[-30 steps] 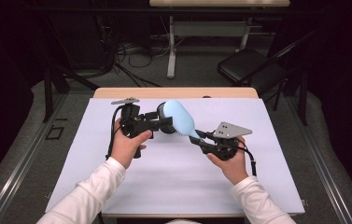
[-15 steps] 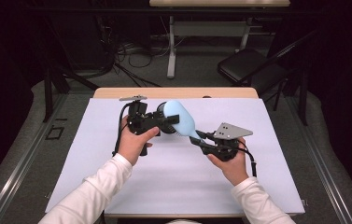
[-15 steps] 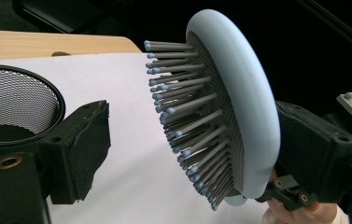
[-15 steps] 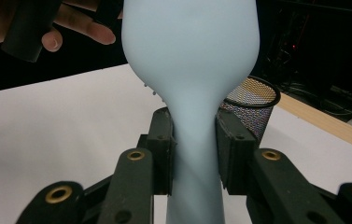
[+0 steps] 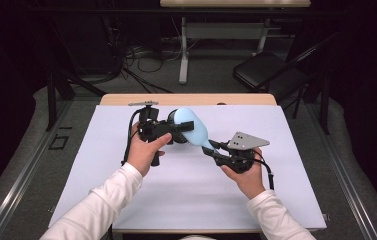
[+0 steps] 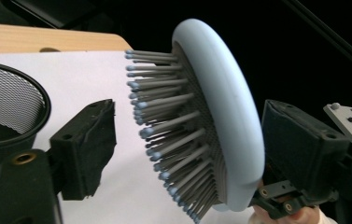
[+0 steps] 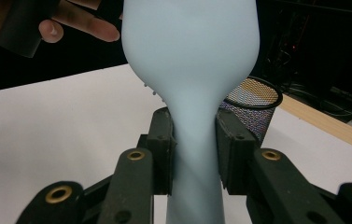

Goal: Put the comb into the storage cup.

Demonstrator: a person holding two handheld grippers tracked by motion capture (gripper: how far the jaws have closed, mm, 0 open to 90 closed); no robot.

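Gripped the hairbrush (image 7: 190, 60) by its handle in the right tongs (image 7: 194, 154), clear of the bench (image 5: 191, 200). Had just been closing the left tongs (image 6: 197, 144) around the bristled head, pads not yet pressing. Seemingly left the handover unfinished, with the mesh cup (image 6: 5, 93) beyond unused.

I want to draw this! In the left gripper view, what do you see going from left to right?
Black mesh cup → left gripper's near jaw pad → grey bristles → pale blue brush back → its other jaw pad.
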